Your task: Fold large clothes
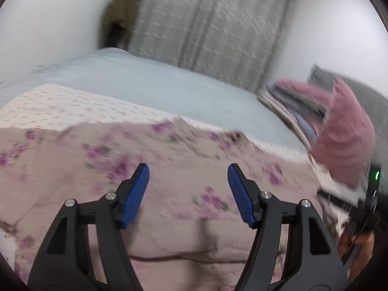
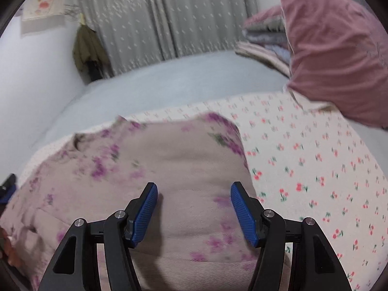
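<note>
Bedroom: grey curtain (image 2: pixel 169 19) behind blue bed (image 1: pixel 150 82). Only right view shows wall picture (image 2: pixel 42 7); left view catches right gripper (image 1: pixel 363 208) at 3 o'clock. Bare cherry-print sheet (image 2: pixel 315 169) runs to 3 o'clock. Mauve floral garment (image 2: pixel 157 169) lies flat, blurred, under left gripper (image 1: pixel 188 189), both grippers released.

Blue bedspread (image 2: pixel 169 77) beyond the floral garment (image 2: pixel 150 169) lies bare and passable up to the curtain (image 2: pixel 157 17); pink pillow (image 2: pixel 339 53) blocks its right side.
</note>
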